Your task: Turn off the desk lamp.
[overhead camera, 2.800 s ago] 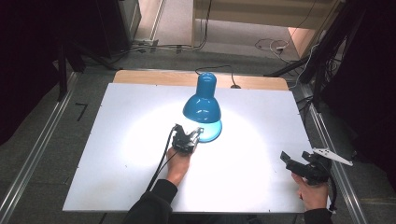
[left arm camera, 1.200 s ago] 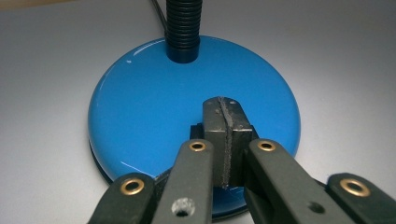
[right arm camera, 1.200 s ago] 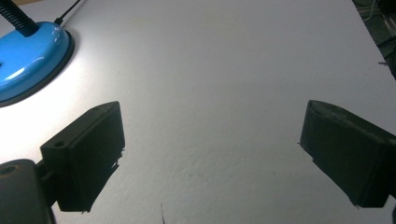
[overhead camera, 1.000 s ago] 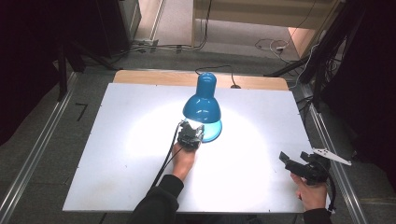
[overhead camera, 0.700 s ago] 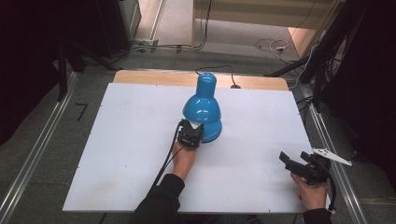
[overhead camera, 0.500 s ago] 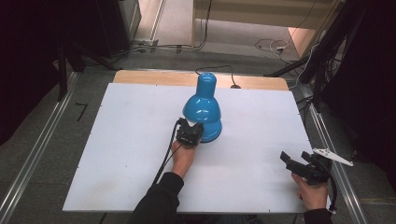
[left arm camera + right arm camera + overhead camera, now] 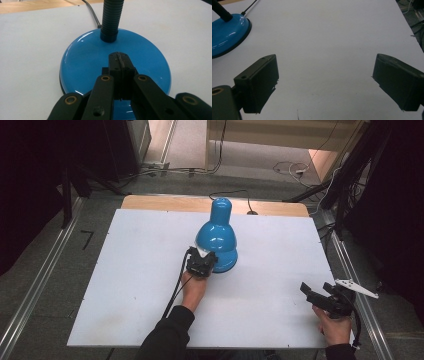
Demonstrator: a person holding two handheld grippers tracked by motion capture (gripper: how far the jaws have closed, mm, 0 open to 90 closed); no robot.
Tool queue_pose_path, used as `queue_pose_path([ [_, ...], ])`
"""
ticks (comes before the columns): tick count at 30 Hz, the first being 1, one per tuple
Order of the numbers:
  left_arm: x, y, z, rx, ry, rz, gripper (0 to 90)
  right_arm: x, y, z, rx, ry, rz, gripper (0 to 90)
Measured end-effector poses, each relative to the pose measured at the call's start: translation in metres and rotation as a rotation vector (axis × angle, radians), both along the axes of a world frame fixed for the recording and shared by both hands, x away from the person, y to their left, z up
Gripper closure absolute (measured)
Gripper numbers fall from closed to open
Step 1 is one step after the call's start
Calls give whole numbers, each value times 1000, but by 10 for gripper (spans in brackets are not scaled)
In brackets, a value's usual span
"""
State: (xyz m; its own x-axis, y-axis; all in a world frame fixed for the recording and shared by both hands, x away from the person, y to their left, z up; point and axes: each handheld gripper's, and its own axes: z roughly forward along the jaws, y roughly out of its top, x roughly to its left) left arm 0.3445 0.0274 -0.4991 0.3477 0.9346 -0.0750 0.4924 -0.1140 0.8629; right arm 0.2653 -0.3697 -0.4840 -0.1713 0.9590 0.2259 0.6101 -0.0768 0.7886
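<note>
A blue desk lamp (image 7: 217, 236) stands a little beyond the middle of the white table (image 7: 125, 285), its shade tipped down so that from above the shade covers most of the round base (image 7: 82, 62). The lamp gives no pool of light on the board. From the base a black ribbed neck (image 7: 111, 20) rises straight up, and a thin black cord (image 7: 91, 11) runs away from the foot of the neck toward the far wooden edge of the table.

The left gripper (image 7: 201, 264) sits right at the near rim of the lamp, under the edge of the shade, held by a hand (image 7: 194, 290) that comes in from the person's side in a dark sleeve (image 7: 167, 335). Seen along its own jaws (image 7: 121, 66), the two black tips are pressed flat together with nothing between them, and they lie over the top of the blue base, about midway between the neck and the near rim. Whether the tips press on the base or hover just above it I cannot tell.

The right gripper (image 7: 320, 297) is well apart from the lamp, near the right front corner of the table, held low over the bare board. Its jaws stand wide open with only white table between them (image 7: 324, 75), and the blue base shows far off to one side (image 7: 227, 31)
</note>
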Motion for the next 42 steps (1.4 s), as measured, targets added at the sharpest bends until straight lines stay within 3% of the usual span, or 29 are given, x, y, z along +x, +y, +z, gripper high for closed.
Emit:
queue_pose_path([
  [7, -2, 5, 0, -24, -4, 12, 900, 1, 0, -1, -5, 2, 0, 50],
  [38, -8, 27, 5, -44, -12, 59, 900, -1, 0, 0, -3, 1, -4, 50],
  [42, -7, 29, 5, -55, -11, 66, 854, -1, 0, 0, -3, 4, -7, 50],
])
